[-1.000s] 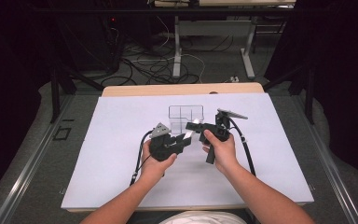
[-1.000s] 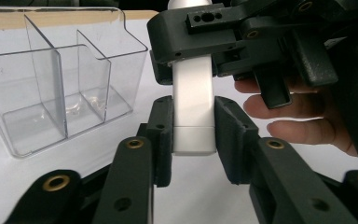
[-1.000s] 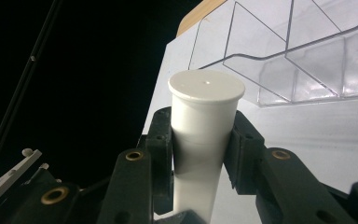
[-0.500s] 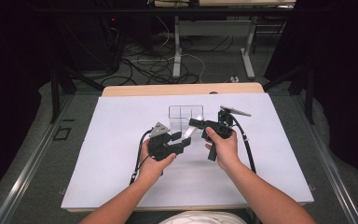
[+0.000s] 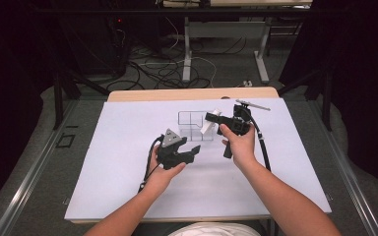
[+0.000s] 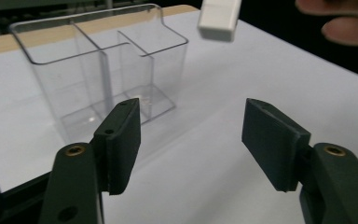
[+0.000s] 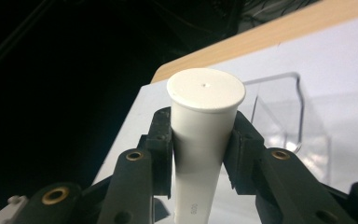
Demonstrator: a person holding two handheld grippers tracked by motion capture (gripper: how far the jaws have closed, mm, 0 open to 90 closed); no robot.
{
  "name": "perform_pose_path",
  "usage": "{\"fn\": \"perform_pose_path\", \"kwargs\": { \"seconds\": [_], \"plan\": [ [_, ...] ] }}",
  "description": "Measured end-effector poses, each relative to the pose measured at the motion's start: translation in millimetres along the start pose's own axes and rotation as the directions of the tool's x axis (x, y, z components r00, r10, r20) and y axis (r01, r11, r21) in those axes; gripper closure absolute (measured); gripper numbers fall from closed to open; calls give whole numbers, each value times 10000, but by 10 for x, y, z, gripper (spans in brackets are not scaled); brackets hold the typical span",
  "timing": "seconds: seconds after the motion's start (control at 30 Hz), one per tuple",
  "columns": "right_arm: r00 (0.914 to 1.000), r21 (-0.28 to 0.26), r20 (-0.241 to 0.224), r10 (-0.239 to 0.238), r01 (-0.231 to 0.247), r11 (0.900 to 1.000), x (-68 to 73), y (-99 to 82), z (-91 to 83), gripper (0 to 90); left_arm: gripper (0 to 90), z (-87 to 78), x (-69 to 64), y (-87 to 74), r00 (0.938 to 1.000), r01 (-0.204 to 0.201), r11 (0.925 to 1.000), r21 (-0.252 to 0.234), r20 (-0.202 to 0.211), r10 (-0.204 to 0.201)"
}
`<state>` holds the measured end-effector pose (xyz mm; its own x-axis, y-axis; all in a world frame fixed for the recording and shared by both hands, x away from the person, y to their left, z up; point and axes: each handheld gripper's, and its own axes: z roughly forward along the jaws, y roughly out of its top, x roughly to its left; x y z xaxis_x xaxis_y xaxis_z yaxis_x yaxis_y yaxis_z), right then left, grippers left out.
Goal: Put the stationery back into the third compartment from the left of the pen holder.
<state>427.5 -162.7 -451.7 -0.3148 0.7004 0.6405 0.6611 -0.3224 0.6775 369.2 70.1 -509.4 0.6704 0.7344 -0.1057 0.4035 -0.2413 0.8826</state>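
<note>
Lifting the white tube [image 7: 200, 140] clear, your right gripper [image 5: 216, 118] now pinches it alone above the clear divided organizer [image 5: 196, 125] on the table [image 5: 108, 162]. Your left gripper [image 5: 193, 152] has just spread its jaws, nothing between them; the handover looks done, and dropping it into a compartment seems next.

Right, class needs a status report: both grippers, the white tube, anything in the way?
Right gripper shut on white tube. Left gripper open, nothing between its fingers. Clear divided organizer beside tube, path unobstructed.
</note>
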Motion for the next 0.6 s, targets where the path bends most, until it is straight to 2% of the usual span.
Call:
{"fn": "perform_pose_path", "kwargs": {
  "seconds": [0.13,0.3,0.37,0.5,0.6],
  "plan": [
    [9955,-290,508,-806,821,9962,46,67,19,667,341,-2,37,-2,9991,-130,9999,64,-397,132],
    [9807,-483,1048,-1651,1709,9841,95,135,69,667,334,-16,95,-6,9975,-118,9999,74,-691,123],
    [9703,-628,1270,-2059,2151,9746,109,153,103,666,326,-18,123,-10,9971,-18,10000,93,-757,25],
    [9437,-461,1658,-2862,2973,9537,153,173,152,666,300,-16,173,-18,9959,386,9991,162,-820,-371],
    [9263,-423,1900,-3255,3389,9399,183,186,200,666,268,0,209,-37,9944,578,9980,252,-898,-554]
  ]
}}
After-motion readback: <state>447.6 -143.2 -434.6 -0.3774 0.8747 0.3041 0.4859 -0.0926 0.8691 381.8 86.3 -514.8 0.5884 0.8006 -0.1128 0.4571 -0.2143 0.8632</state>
